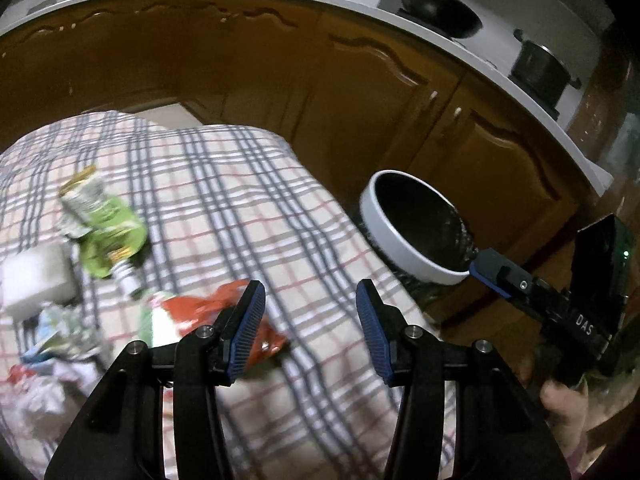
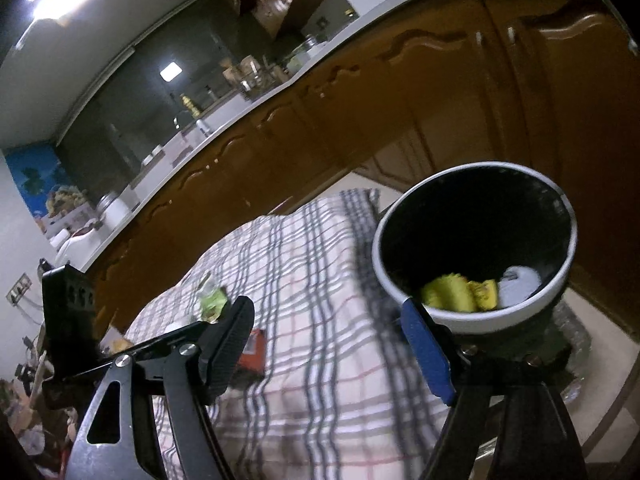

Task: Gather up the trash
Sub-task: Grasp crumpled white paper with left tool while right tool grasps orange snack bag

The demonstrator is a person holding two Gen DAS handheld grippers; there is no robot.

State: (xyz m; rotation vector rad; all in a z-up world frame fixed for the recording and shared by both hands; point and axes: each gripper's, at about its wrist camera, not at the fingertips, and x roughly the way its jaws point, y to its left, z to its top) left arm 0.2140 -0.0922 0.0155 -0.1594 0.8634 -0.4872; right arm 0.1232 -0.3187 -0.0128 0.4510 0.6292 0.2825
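Trash is lying on the checked cloth (image 1: 256, 200): I am seeing a red wrapper (image 1: 192, 312) just behind my left gripper (image 1: 310, 320) fingers, which are standing apart, holding nothing. My right gripper (image 2: 340, 348) is gaping empty beside the white-rimmed bin (image 2: 532, 300), yellow scraps (image 2: 460, 292) sitting inside.

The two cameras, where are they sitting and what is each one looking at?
Left wrist: on the left hand-held gripper, facing the checked table, its wrappers and the kitchen cabinets; a bit of hand shows.
Right wrist: on the right hand-held gripper, facing the bin.
Shared: table, bin, cabinets; each view shows the other gripper.
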